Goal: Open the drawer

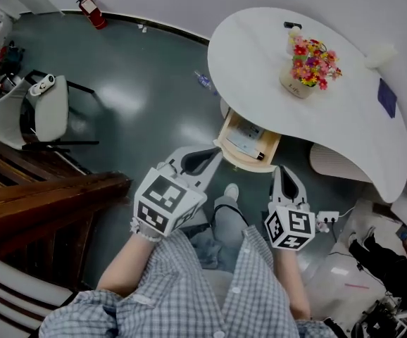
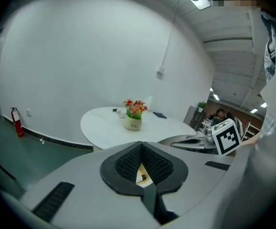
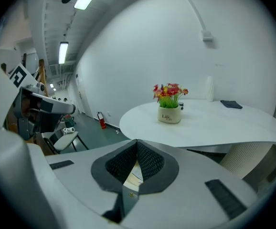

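Observation:
The pale wooden drawer [image 1: 249,146] stands pulled out from under the round white table [image 1: 260,69], with papers and a small dark item inside. My left gripper [image 1: 213,155] is shut and empty, its tips just left of the drawer's near corner. Just right of the drawer's front, my right gripper [image 1: 282,173] hangs shut and empty as well. In the left gripper view the left gripper [image 2: 142,149] points at the table [image 2: 109,128], with a sliver of drawer [image 2: 141,174] showing through the pads. In the right gripper view the right gripper [image 3: 137,144] faces the same table [image 3: 214,123].
A flower pot [image 1: 303,72] and a dark notebook [image 1: 387,97] sit on the table. A white chair [image 1: 45,108] stands at left, dark wooden furniture [image 1: 41,203] at lower left, a fire extinguisher [image 1: 93,11] by the far wall, a power strip [image 1: 327,219] near my right gripper.

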{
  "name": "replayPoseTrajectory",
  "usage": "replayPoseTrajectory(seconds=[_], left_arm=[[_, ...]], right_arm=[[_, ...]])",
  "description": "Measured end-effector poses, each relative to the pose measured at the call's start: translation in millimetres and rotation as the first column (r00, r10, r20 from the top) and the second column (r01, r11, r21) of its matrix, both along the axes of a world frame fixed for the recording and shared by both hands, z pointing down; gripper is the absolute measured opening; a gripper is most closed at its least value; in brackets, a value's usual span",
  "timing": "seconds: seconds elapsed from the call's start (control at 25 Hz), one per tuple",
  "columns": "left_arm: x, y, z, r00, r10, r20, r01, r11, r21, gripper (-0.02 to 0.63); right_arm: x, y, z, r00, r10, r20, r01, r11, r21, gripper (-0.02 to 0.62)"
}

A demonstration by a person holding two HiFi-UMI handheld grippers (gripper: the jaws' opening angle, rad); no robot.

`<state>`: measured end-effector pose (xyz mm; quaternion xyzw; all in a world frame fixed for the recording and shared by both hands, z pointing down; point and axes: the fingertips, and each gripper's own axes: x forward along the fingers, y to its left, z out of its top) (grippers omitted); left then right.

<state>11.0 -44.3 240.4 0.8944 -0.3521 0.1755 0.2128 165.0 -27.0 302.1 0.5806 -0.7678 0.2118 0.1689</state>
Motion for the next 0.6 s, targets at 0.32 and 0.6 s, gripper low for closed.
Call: replayPoseTrajectory(seconds=[0.32, 0.6], left_arm=[[12.8, -11.2, -26.0, 0.999, -0.004, -0.033, 0.006, 0.999, 0.053, 0.005], [19.2, -15.0, -47.3, 1.000, 0.018, -0.024, -0.015, 0.995, 0.101, 0.005]], right_arm=[[19.3, -13.6, -50.3, 1.000, 0.010, 0.001, -0.010, 0.994, 0.110, 0.009], [28.0, -18.7, -74.6, 0.999, 0.040, 0.018, -0.042, 0.984, 0.171, 0.009]])
